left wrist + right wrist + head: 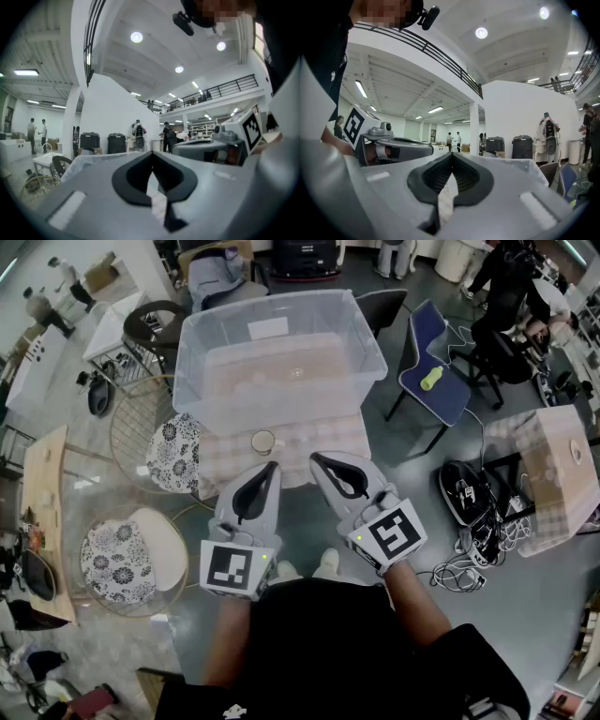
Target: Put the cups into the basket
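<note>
- Two flower-patterned stools stand on grey floor, left of the table.
- Left gripper: jaws closed together, holding nothing.
- Cup upright on checked cloth, outside the clear basket, just beyond the left gripper.
- Right gripper: jaws closed, empty.
- Blue chair right of the table.

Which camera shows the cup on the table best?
The head view. There the cup stands in full sight on the table, between the basket and the left gripper. Both gripper views look level across the room and show only the basket's rim, with no cup in them.
</note>
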The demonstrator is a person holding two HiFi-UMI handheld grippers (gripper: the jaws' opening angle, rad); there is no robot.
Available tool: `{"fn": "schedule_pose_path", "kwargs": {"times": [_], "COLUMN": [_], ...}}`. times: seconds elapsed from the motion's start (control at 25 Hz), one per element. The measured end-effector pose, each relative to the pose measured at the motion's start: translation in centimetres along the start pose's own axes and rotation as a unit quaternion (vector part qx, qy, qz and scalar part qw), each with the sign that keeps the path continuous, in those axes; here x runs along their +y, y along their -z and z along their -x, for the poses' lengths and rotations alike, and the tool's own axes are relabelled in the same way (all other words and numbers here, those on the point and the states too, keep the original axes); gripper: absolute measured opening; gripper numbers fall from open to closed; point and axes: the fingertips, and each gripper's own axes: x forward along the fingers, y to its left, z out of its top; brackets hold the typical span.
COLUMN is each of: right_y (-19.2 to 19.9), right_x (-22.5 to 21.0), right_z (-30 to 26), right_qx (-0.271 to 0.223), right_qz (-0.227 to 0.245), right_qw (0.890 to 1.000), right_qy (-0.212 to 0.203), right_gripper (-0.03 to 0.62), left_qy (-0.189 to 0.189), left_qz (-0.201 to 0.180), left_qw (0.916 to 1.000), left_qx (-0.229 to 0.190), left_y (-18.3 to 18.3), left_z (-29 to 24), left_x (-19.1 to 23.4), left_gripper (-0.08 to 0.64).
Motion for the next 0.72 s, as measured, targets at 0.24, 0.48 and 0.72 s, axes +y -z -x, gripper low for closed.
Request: {"fn": "schedule_pose_path", "kwargs": {"times": [0.24, 0.48, 0.72], "right_y": [0.62, 0.65, 0.77], "right_x": [-0.38, -0.28, -0.97], "right_z": [0.33, 0.43, 0.69], "right_qx": [-0.001, 0.000, -0.002], "right_qz": [-0.009, -0.011, -0.015], "right_qw": [1.000, 1.000, 1.000], "right_qy": [0.004, -0.003, -0.014], "right_gripper": [0.000, 0.000, 0.000], "left_qy": [-0.001, -0.010, -0.026], "left_qz": [-0.001, -0.002, -0.007], "left_qw": [1.0000, 0.9999, 0.9996], "left_qx": [-0.001, -0.001, -0.001], "left_y": [0.31, 0.17, 0.19], "left_z": [-0.17, -0.04, -0.35], "left_x": [-0.61, -0.63, -0.86], "left_gripper": [0.005, 0.005, 0.005]}}
